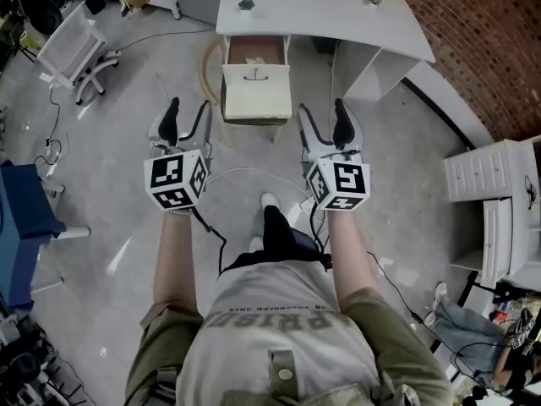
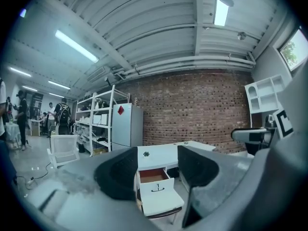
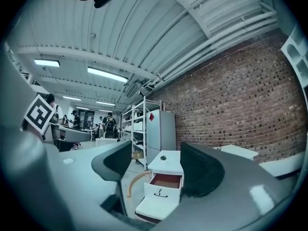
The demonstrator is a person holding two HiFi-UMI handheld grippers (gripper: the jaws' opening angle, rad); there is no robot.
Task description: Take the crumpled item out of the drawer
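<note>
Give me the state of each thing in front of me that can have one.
left hand-held gripper: open, nothing between the jaws, held short of the drawer.
right hand-held gripper: open, nothing between the jaws, held short of the drawer.
drawer: pulled open under the desk; what lies inside cannot be made out.
chair: upright, its seat right in front of the open drawer.

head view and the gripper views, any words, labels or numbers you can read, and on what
"PRISM": large print on the person's shirt.
Smaller line above it: too small to read.
On the left tool and right tool: square marker patterns only, no words.
The red diamond sign on the grey cabinet: too blurred to read.
</note>
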